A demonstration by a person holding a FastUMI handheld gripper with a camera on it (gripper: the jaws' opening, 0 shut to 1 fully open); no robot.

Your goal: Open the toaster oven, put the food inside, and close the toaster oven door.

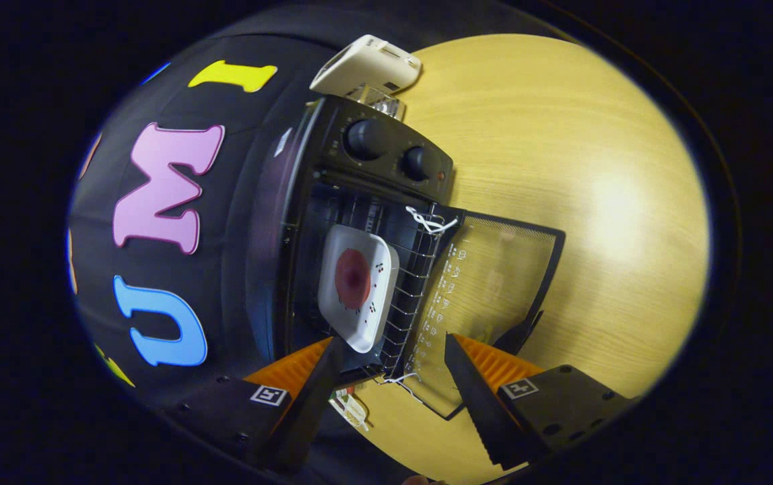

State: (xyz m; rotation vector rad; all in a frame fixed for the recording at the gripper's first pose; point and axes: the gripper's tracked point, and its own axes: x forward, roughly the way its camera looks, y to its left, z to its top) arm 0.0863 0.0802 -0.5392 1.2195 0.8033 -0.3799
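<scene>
Toaster oven [359, 222] stands with its glass door [487, 296] folded down; the white plate [358, 286] with round food sits inside on the wire rack [413, 296], so only closing remains. The gripper [393, 350] is released, fingers apart before the door.

Black toaster oven [386, 158] w/ glass door [494, 283] dropped fully open, white plate [358, 296] w/ reddish round food [353, 277] sitting on wire rack [413, 289] inside.

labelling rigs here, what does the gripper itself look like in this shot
The gripper has two long wedge-shaped fingers that taper to points, with toothed inner edges. Ribbed panels sit on their outer sides. Each finger mounts on a dark block with screw holes, and each block carries a small square black-and-white marker.
</scene>
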